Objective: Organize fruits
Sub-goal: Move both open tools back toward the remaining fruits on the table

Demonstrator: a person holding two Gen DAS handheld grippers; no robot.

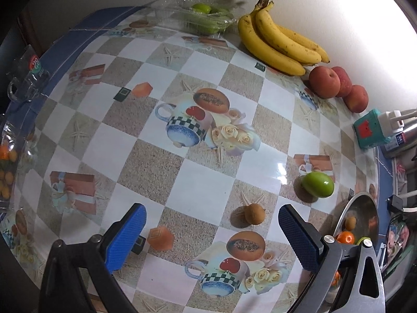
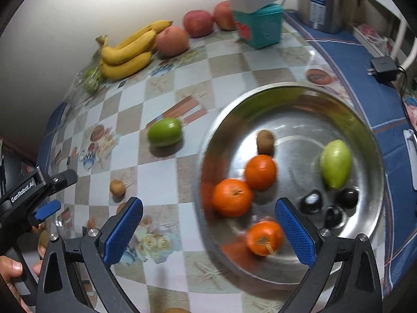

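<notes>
A steel bowl [image 2: 365, 130] holds three oranges [image 2: 232, 197], a brown kiwi-like fruit [image 2: 265, 141], a pale green fruit [image 2: 335, 163] and three dark fruits [image 2: 310, 201]. On the table, a green fruit [image 1: 317, 184] [image 2: 164, 131] and a small brown fruit [image 1: 254, 214] [image 2: 117, 187] lie loose. My left gripper [image 1: 212, 237] is open and empty, just short of the brown fruit. My right gripper [image 2: 208, 234] is open and empty over the bowl's near left rim. The bowl also shows in the left view [image 1: 365, 203].
Bananas [image 1: 276, 39], three red apples [image 1: 324, 82] and a clear box of green fruit [image 1: 206, 18] line the wall. A teal box [image 2: 260, 28], a steel flask [image 2: 323, 0] and a charger [image 2: 384, 65] stand at the right. A glass mug [image 1: 23, 83] sits at the left edge.
</notes>
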